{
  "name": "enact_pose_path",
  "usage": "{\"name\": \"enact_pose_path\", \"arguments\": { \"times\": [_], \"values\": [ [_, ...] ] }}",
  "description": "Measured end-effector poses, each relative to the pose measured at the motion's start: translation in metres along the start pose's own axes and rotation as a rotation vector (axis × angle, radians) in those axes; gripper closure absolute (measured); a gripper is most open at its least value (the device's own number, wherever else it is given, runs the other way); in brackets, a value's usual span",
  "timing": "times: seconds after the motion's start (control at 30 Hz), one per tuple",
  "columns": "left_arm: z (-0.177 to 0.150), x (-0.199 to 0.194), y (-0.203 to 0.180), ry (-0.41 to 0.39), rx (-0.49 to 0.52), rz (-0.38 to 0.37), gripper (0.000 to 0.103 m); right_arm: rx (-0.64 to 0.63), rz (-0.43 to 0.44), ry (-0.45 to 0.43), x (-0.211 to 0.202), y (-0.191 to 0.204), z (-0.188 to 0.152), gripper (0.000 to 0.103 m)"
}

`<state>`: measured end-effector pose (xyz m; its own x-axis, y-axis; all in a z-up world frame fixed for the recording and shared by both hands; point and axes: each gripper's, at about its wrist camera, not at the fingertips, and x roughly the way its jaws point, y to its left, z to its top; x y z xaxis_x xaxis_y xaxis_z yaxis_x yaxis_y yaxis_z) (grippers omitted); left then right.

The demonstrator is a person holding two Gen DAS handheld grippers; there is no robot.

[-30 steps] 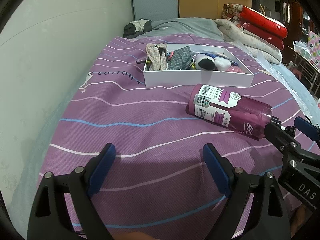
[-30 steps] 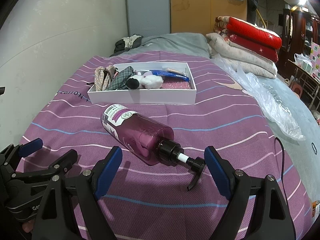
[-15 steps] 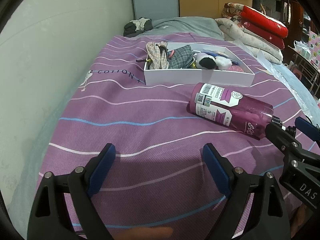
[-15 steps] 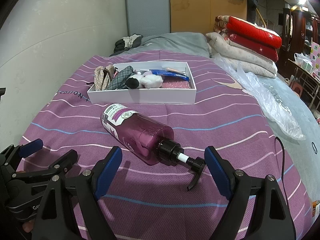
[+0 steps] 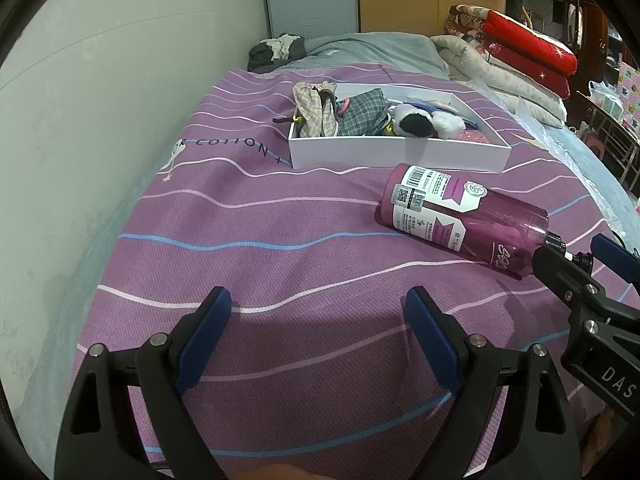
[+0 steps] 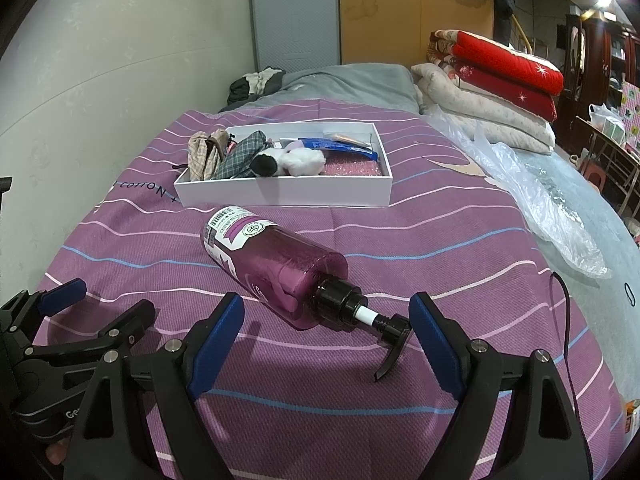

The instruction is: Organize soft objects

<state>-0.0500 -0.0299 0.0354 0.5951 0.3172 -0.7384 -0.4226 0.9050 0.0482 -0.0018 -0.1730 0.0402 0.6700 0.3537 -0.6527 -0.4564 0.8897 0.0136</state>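
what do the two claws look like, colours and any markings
Both match: black plastic frames with angular, triangular cut-out arms, silver screw heads at the joints and blue pads lining the inner faces of the fingers. The left claw shows white lettering starting "Ge" on its body in the right wrist view; the right claw shows white "DAS" lettering in the left wrist view. No sleeves visible.

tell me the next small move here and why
Probably ease the right gripper forward and close it on the neck of the pump bottle. The bottle lies on its side on the bedspread, outside the white box, with its pump end sitting between the open right jaws. The left gripper is open over bare cloth.
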Motion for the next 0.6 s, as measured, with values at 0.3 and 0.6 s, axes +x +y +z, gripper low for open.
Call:
{"name": "enact_pose_path", "arguments": {
  "times": [0.3, 0.6],
  "values": [
    [0.0001, 0.0001, 0.0000, 0.000, 0.001, 0.000, 0.014, 0.000, 0.000, 0.000, 0.0004, -0.0003, 0.0013, 0.018],
    [0.0001, 0.0002, -0.0001, 0.001, 0.000, 0.001, 0.014, 0.000, 0.001, 0.001, 0.0004, -0.0006, 0.0016, 0.017]
  ]
}}
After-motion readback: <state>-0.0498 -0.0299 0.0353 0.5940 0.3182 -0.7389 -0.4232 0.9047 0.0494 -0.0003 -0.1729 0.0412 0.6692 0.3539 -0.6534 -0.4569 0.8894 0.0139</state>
